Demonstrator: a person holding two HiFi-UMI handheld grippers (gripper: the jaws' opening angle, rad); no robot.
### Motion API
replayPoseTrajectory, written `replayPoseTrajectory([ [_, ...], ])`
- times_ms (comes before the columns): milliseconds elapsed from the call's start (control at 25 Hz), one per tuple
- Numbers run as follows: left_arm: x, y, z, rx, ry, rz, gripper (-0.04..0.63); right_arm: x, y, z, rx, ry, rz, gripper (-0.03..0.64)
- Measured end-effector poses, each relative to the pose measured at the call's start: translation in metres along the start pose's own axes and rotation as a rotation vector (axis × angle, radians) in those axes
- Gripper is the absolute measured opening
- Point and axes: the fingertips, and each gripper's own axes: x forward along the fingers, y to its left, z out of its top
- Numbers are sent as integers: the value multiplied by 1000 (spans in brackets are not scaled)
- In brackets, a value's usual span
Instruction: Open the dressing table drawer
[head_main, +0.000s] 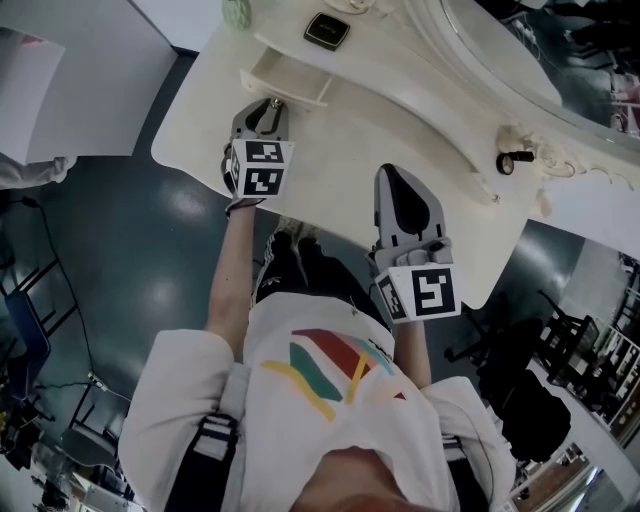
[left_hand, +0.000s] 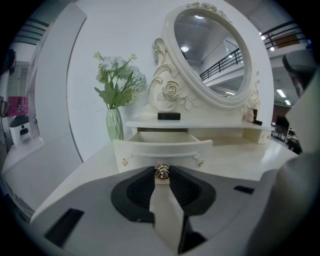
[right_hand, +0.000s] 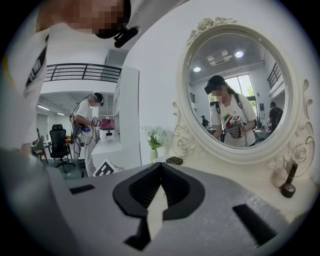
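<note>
step: drawing out drawer (left_hand: 165, 146), partly out of dressing table (head_main: 195, 125) | left gripper (head_main: 271, 104): clamped narrow on gold knob (left_hand: 161, 171) | right gripper (right_hand: 160, 167): closed, empty, over tabletop | how: pull straight, level, along drawer's run; no twisting, lest knob slip.

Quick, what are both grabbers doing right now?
Left gripper: jaws shut on the gold drawer knob.
Right gripper: jaws shut, holding nothing.
</note>
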Motion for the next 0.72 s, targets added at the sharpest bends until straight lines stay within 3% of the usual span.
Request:
replayPoseTrajectory([
  [720, -3, -1, 9, -1, -30, 12, 106, -2, 1, 2, -8, -9, 6, 0],
])
